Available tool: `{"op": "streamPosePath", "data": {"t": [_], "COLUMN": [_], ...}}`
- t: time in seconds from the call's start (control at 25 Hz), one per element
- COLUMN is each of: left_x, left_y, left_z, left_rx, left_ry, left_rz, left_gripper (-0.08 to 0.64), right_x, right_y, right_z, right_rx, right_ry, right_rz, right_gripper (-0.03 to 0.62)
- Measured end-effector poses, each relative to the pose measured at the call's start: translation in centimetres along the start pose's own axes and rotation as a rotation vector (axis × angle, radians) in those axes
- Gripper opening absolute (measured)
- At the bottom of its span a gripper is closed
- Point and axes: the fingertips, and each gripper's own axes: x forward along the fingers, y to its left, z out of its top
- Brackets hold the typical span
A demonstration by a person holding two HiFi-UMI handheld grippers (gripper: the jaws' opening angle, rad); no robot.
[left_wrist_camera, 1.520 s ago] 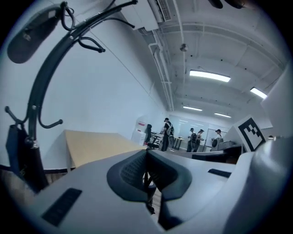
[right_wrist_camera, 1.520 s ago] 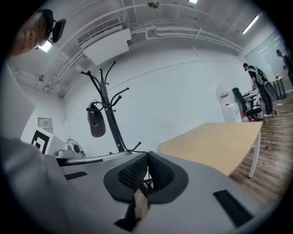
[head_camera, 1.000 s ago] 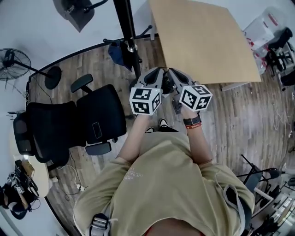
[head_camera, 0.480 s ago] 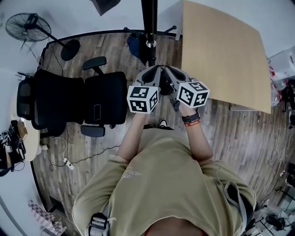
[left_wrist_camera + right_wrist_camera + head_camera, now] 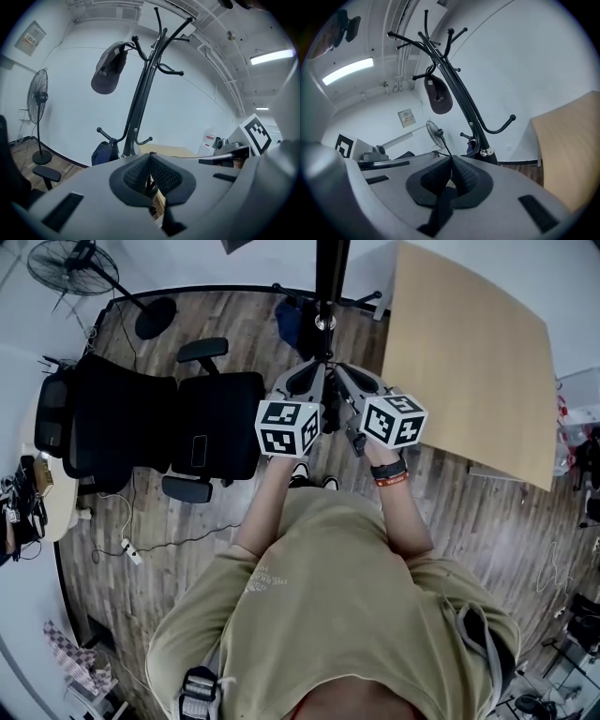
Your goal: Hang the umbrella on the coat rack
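Note:
The black coat rack (image 5: 140, 93) stands straight ahead of both grippers, and its pole (image 5: 328, 277) is at the top of the head view. A dark cap (image 5: 108, 70) hangs from an upper hook (image 5: 438, 96). A dark blue bundle (image 5: 104, 152), possibly the folded umbrella, hangs by a low hook near the rack's base (image 5: 291, 320). My left gripper (image 5: 307, 381) and right gripper (image 5: 349, 381) are held side by side, a short way in front of the pole. Both are shut with nothing between the pads (image 5: 161, 176).
Black office chairs (image 5: 202, 427) stand to the left of the rack. A light wooden table (image 5: 469, 352) is close on the right. A standing fan (image 5: 66, 259) is at the far left by the wall. Cables and a power strip (image 5: 127, 549) lie on the wood floor.
The person has stepped and turned toward the rack, so its pole now sits nearer the centre ahead of the grippers. Both grippers stay together and shut.

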Motion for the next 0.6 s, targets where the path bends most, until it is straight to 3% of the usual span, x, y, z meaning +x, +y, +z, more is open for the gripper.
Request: {"op": "streamPosePath", "data": {"t": [0.6], "left_x": [2.4], "left_y": [2.2], "left_z": [-0.8], "left_rx": [0.019], "left_ry": [0.043], "left_rz": [-0.036], "left_gripper": [0.023], "right_x": [2.2], "right_y": [-2.1], "right_z": [0.2], "right_rx": [0.014], "right_ry": [-0.001], "right_rz": [-0.060], "right_gripper": [0.020]}}
